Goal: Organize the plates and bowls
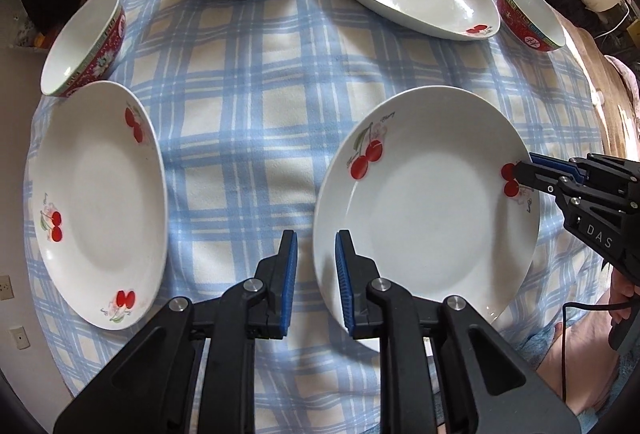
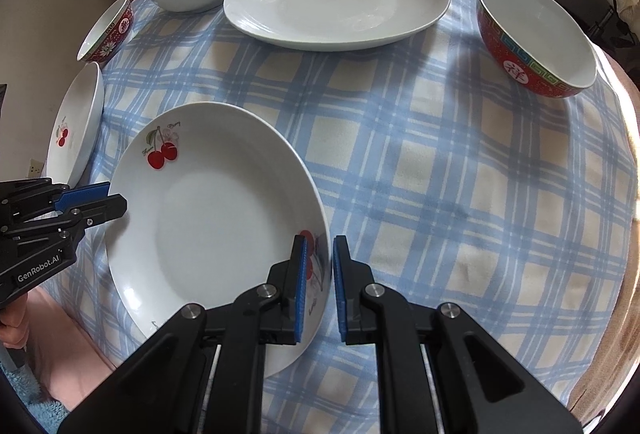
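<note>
So your near cherry plate (image 2: 208,218) sits on the checked tablecloth (image 2: 420,194), and your right gripper (image 2: 320,266) has its fingers clamped on the plate's right rim. Your left gripper (image 1: 316,274) straddles the left rim, fingers slightly apart, not pinching. Another cherry plate (image 1: 96,202) lies to its left, bowls further back.

Both wrist cameras look steeply down, close over the near plate (image 1: 424,202) (image 2: 212,218): left from its left rim, right from its right rim.
</note>
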Demonstrator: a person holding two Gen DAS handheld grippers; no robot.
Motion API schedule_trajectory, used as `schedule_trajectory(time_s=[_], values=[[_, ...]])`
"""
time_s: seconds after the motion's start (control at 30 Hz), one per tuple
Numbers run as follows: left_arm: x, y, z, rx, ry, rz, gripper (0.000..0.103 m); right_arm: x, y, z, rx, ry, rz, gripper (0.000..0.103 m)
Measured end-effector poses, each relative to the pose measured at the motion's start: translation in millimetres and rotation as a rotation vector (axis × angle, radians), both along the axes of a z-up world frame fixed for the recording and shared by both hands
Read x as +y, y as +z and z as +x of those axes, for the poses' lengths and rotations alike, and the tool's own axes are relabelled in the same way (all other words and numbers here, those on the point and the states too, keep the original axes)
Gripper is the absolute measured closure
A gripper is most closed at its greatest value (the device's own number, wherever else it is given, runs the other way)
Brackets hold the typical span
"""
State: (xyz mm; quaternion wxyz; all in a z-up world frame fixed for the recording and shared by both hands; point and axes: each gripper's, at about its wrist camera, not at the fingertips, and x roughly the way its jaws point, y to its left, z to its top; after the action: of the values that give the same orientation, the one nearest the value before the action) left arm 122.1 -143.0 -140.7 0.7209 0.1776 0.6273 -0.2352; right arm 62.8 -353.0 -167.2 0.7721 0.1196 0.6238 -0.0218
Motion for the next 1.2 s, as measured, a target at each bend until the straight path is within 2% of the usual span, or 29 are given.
schedule_trajectory(time_s=[0.17,0.23,0.37,0.43,0.5,0.57,0.63,0.7,0.77,0.87,0.97,1.07,1.2], values=[[21,27,6,-0.045,0.028,-0.011,0.077,10,21,3,-0.036,0.002,-0.021,0.089],[33,37,9,-0.069,0.046,-0.009,0.073,14,29,7,-0.066,0.009,0.009,0.089],[60,56,17,-0.121,0.09,0.0,0.052,35,48,18,-0.104,0.056,0.008,0.087],[76,60,22,-0.148,0.12,0.011,0.05,48,56,24,-0.129,0.084,0.017,0.08],[92,60,29,-0.152,0.155,0.021,0.048,62,61,32,-0.157,0.107,0.027,0.059],[109,60,35,-0.15,0.192,0.025,0.046,79,66,38,-0.184,0.134,0.031,0.05],[125,57,40,-0.147,0.226,0.032,0.037,95,70,47,-0.217,0.16,0.04,0.042],[140,54,44,-0.141,0.255,0.046,0.027,109,73,57,-0.235,0.176,0.047,0.026],[152,49,48,-0.132,0.278,0.049,0.026,121,74,67,-0.245,0.184,0.049,0.02],[169,41,56,-0.114,0.315,0.061,0.02,136,71,83,-0.241,0.199,0.052,0.018],[183,36,66,-0.131,0.347,0.079,0.018,149,65,97,-0.232,0.21,0.042,0.013],[194,30,79,-0.145,0.373,0.093,0.017,158,59,109,-0.235,0.212,0.037,0.013],[206,17,98,-0.109,0.425,0.101,0.017,169,48,125,-0.231,0.215,0.025,0.013]])
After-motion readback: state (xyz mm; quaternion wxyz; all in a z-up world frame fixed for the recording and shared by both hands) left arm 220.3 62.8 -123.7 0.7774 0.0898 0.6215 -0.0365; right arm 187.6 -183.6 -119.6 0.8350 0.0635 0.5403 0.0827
